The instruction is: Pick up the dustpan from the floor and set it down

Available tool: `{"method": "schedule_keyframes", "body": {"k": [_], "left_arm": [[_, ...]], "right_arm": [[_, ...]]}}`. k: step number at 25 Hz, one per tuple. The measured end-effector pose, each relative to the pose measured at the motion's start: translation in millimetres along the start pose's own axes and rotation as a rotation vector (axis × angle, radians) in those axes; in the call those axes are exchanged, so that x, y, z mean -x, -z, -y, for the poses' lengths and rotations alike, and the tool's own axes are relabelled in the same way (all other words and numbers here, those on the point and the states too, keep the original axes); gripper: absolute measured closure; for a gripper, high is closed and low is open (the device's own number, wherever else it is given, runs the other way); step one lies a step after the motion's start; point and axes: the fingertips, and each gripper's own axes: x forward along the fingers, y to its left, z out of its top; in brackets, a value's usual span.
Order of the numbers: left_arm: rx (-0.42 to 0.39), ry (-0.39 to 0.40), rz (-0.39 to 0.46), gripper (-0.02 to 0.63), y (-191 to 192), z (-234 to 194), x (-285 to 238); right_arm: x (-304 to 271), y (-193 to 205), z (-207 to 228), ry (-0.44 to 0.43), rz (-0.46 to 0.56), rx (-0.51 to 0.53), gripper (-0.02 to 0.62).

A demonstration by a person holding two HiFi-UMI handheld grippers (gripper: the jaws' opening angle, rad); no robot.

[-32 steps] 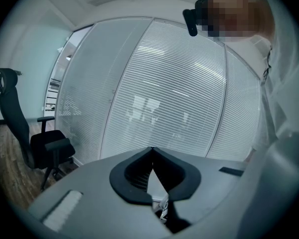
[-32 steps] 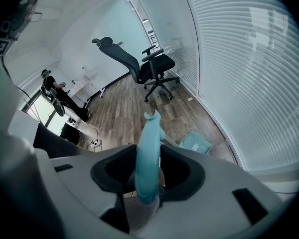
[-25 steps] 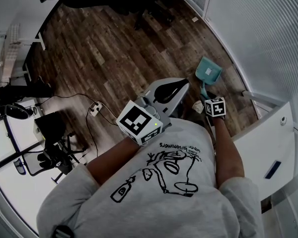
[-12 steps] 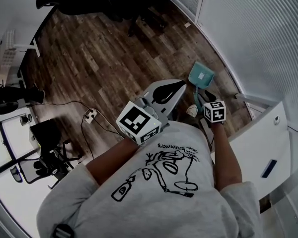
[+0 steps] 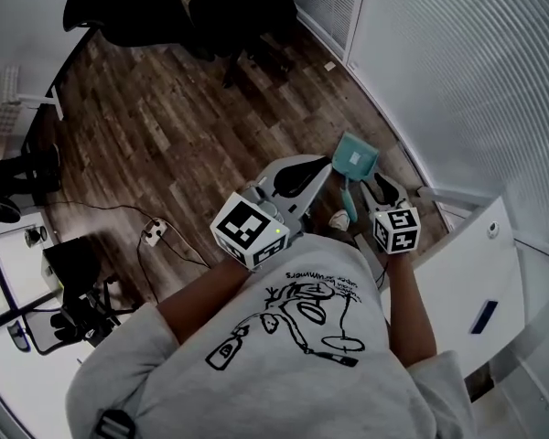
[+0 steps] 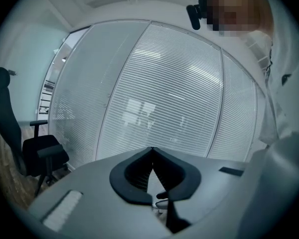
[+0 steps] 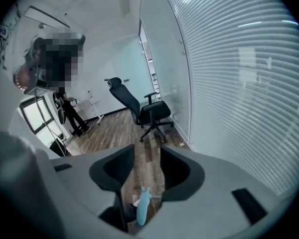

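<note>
Nearest to the person, the left gripper (image 5: 304,170) is held before the body with its jaws pressed together and nothing between them. In the left gripper view only the slatted glass wall (image 6: 179,93) is seen beyond the closed tips. The right gripper (image 5: 382,190) is held with its jaws spread apart and nothing clamped. A second ago it was low at the handle end. Now it is raised and just to the right of the handle, whose full length is uncovered. The dustpan (image 5: 355,156) is lying on the wooden floor (image 5: 183,126) close to the wall, on the same planks as before. It is therefore judged that the dustpan is not carried: either it is already set down, or it is not yet taken. In the right gripper view a thin teal piece of the handle (image 7: 142,203) is shown low in the gap of the jaws, untouched by the pads. The pan itself is shown only by the head view. Farthest, two office chairs (image 5: 210,12) are seen.
</note>
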Motion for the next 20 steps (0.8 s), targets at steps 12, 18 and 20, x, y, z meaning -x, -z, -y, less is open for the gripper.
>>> {"method": "schedule_keyframes", "body": {"k": [12,18,20], "left_arm": [[-0.026,0.023,0.023,0.604,-12,5,-6],[-0.038,0.031,0.039,0.604,-22,7,-9],[-0.039,0.038,0.043,0.604,-26,10,-10]], "right_arm": [[82,-103,-14,0.088,0.188,0.073,0.512],[124,-148,-21,0.121,0.276,0.092,0.551],[135,-161,-24,0.126,0.296,0.101,0.557]]}}
